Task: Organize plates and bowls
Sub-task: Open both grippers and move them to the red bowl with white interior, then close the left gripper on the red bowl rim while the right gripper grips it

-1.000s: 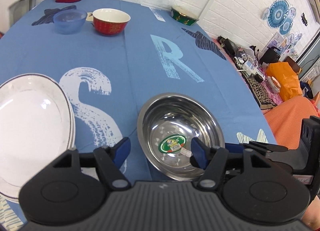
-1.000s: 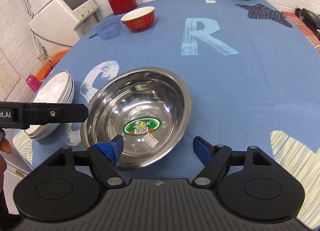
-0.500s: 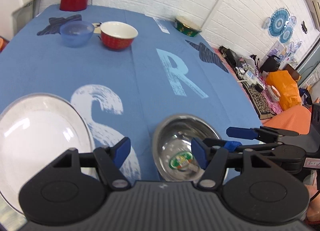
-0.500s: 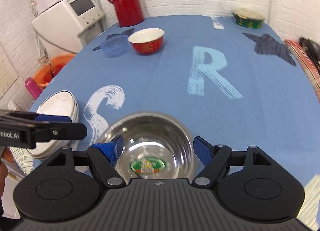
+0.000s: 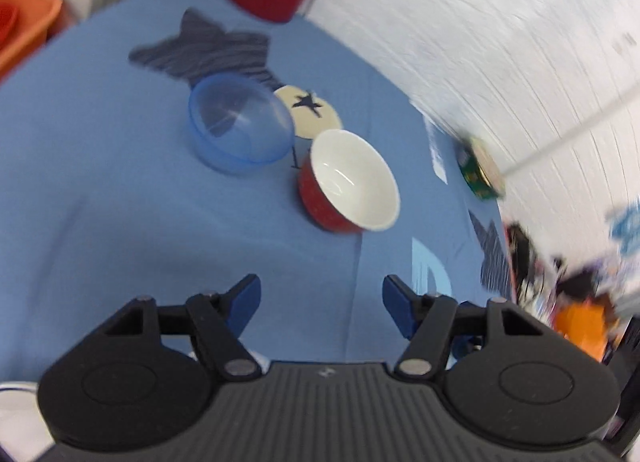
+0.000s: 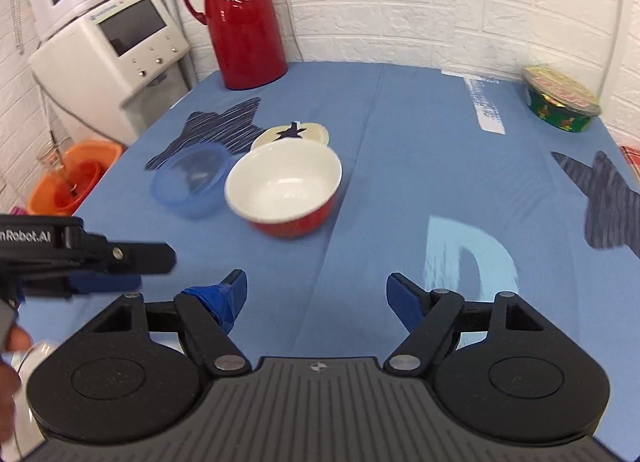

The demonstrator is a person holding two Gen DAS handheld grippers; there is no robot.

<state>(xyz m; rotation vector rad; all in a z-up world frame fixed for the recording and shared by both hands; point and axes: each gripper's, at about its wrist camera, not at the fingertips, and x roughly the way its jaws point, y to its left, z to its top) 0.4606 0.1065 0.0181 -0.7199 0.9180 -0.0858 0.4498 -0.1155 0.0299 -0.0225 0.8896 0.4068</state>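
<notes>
A red bowl (image 5: 352, 182) (image 6: 286, 188) with a white inside sits on the blue tablecloth, with a translucent blue bowl (image 5: 238, 130) (image 6: 190, 184) just left of it. My left gripper (image 5: 322, 304) is open and empty, short of the red bowl. In the right wrist view the left gripper (image 6: 120, 266) shows from the side at the left edge. My right gripper (image 6: 316, 300) is open and empty too, aimed at the red bowl from nearer the table's front. A sliver of white plate (image 5: 16, 402) shows at the bottom left. The steel bowl is out of sight.
A red thermos (image 6: 244, 18) stands at the table's back edge, with a white appliance (image 6: 116, 58) and an orange bucket (image 6: 72, 178) off the table's left side. A green lidded tub (image 6: 562, 104) sits at the back right. A hand (image 6: 8, 358) shows at the lower left.
Both grippers have moved forward over the table, away from the steel bowl and white plates, which dropped out of view. The red and blue bowls are now much closer. The left view is motion-blurred.
</notes>
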